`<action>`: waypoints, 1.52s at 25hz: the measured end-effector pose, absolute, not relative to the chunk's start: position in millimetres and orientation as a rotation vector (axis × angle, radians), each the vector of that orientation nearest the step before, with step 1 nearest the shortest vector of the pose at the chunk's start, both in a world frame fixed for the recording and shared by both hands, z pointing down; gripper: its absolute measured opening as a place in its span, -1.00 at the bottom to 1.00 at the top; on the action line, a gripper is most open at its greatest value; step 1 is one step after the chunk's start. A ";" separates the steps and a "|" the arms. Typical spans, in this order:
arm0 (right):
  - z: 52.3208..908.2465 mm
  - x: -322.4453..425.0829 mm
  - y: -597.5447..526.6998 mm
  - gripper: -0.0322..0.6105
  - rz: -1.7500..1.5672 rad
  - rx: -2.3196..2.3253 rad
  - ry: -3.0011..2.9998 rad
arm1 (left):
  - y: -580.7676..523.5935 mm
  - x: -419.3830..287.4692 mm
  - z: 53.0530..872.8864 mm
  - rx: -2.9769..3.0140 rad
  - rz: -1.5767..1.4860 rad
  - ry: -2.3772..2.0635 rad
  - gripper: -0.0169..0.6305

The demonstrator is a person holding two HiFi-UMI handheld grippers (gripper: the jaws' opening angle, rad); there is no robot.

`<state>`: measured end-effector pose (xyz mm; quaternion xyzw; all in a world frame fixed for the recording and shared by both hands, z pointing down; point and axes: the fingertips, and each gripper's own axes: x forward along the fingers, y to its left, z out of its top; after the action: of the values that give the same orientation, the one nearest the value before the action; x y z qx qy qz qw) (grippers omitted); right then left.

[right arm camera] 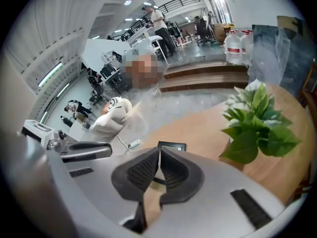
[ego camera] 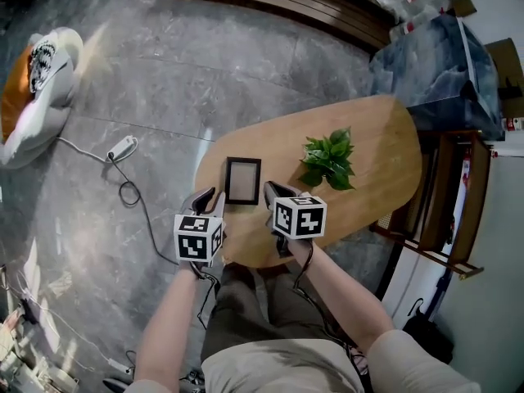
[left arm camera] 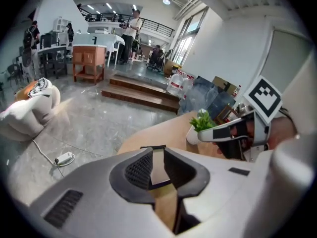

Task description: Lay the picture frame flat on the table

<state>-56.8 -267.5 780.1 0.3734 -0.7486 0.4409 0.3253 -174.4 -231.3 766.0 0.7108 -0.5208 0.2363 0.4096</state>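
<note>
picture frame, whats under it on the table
Only the wooden table shows around the picture frame, with bare wood along its edges. The patch directly beneath is covered by the frame itself, so a stand or anything else under it cannot be seen.

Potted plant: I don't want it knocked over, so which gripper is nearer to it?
Right. The right gripper is between the potted plant and the picture frame; the left gripper is on the frame's other side, farther off.
</note>
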 end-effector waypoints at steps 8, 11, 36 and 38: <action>616.5 -54.9 -260.8 -0.89 1.065 0.944 -2.230 | -239.5 -179.8 613.0 1.921 0.450 -1.487 -0.84; 566.0 -53.8 -258.5 -0.90 0.923 0.960 -2.326 | -237.5 -178.3 560.8 1.993 0.447 -1.526 -0.86; 206.0 -10.0 -168.3 -0.91 0.327 1.015 -2.871 | -136.6 -140.5 229.3 2.331 0.145 -1.746 -0.87; 186.3 -8.5 -160.8 -0.91 0.277 1.004 -2.905 | -132.0 -139.4 209.1 2.370 0.130 -1.777 -0.87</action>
<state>-8.5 -160.8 186.3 0.3254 -0.9409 0.0897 0.0277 -139.4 -132.0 209.1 0.7962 -0.5970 0.0435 0.0882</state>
